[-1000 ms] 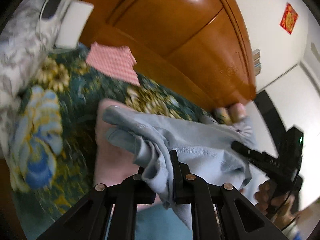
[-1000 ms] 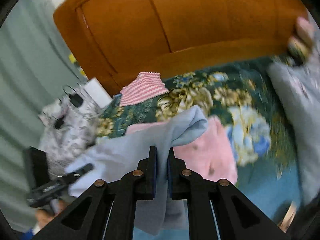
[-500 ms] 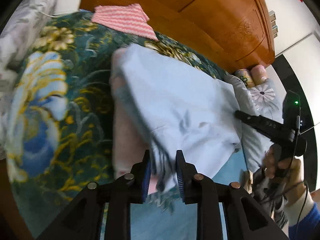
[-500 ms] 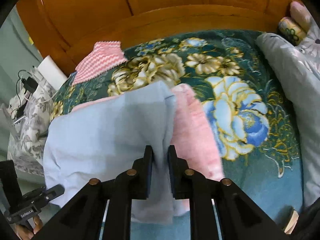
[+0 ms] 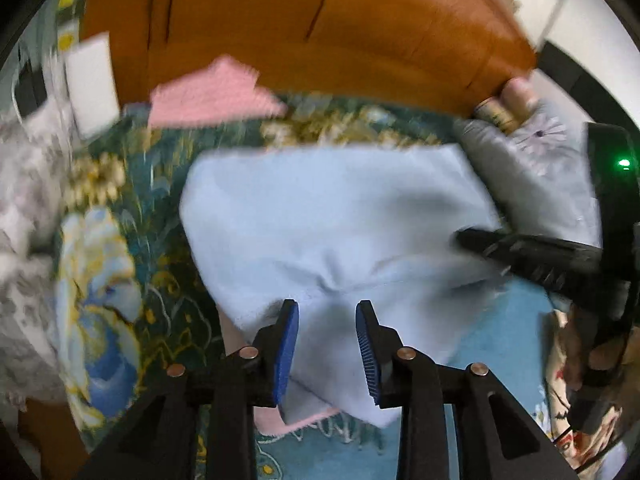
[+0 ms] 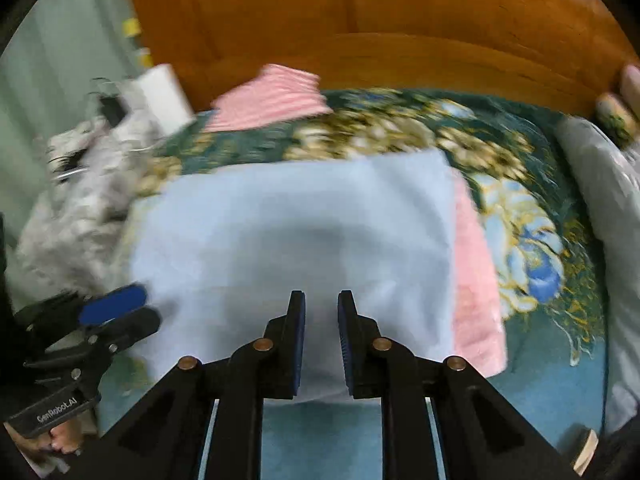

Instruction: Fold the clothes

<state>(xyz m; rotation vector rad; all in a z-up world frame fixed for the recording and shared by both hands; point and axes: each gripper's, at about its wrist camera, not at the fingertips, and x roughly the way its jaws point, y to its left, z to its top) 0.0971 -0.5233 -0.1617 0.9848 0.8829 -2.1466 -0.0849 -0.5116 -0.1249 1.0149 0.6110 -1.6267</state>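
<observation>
A light blue garment (image 5: 328, 220) (image 6: 300, 220) lies flat and folded on the bed, on top of a pink garment (image 6: 476, 280) whose edge shows beside it and at the near side (image 5: 296, 420). My left gripper (image 5: 326, 306) is over the garment's near edge. Its jaws are opening, and the cloth lies under the gap without being pinched. My right gripper (image 6: 321, 294) stands slightly open over the near edge further right, its pads clear of the cloth. Each gripper shows in the other's view: the left gripper (image 6: 128, 312) and the right gripper (image 5: 472, 238).
The floral bedspread (image 5: 100, 260) covers the bed in front of a wooden headboard (image 5: 320, 20). A folded pink striped cloth (image 6: 272, 96) lies at the back. A grey pillow (image 6: 612, 200) is at the right, pale patterned bedding (image 6: 80, 200) and a white box (image 5: 90, 80) at the left.
Both grippers have come down with the blue garment, which hung bunched and now lies flat over the pink one. Both sets of jaws have parted and let the cloth go.
</observation>
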